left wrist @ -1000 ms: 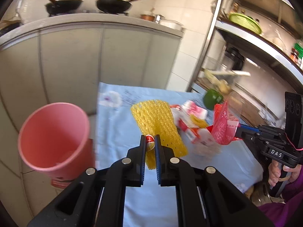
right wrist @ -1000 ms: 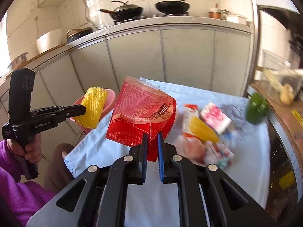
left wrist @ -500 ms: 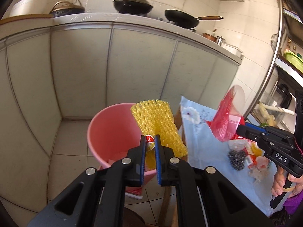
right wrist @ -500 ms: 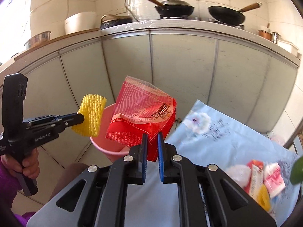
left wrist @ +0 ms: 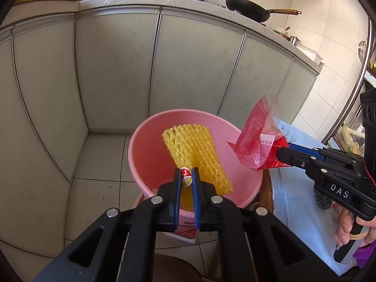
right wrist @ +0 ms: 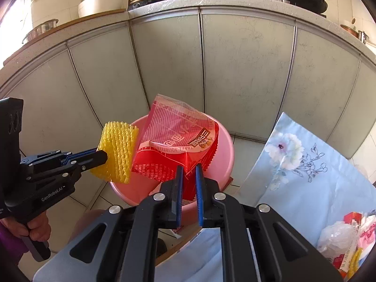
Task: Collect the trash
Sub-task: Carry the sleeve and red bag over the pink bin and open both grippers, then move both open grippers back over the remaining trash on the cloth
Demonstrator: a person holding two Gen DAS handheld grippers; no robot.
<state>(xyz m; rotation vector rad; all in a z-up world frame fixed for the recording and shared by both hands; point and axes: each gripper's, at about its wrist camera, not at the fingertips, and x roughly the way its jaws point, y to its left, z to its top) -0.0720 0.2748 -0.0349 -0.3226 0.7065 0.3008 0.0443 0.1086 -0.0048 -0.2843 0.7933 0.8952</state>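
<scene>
A pink bucket (left wrist: 150, 155) (right wrist: 225, 150) stands on the tiled floor beside the table. My left gripper (left wrist: 186, 176) (right wrist: 103, 156) is shut on a yellow foam fruit net (left wrist: 195, 150) (right wrist: 117, 152), which hangs over the bucket's mouth. A small red and white sticker shows between its pads. My right gripper (right wrist: 189, 176) (left wrist: 280, 151) is shut on a red and clear snack bag (right wrist: 176, 145) (left wrist: 256, 141), held above the bucket's right rim. More wrappers (right wrist: 347, 235) lie on the table at the far right.
Grey cabinet doors (left wrist: 188, 70) under a counter with pans rise behind the bucket. The table with its light blue flowered cloth (right wrist: 300, 169) sits to the right. A person's hands (right wrist: 35, 228) grip both gripper handles. A red carton lies on the floor under the bucket.
Both grippers swung left from over the table to above the pink bucket and dipped a little. Each kept its grip on its piece of trash.
</scene>
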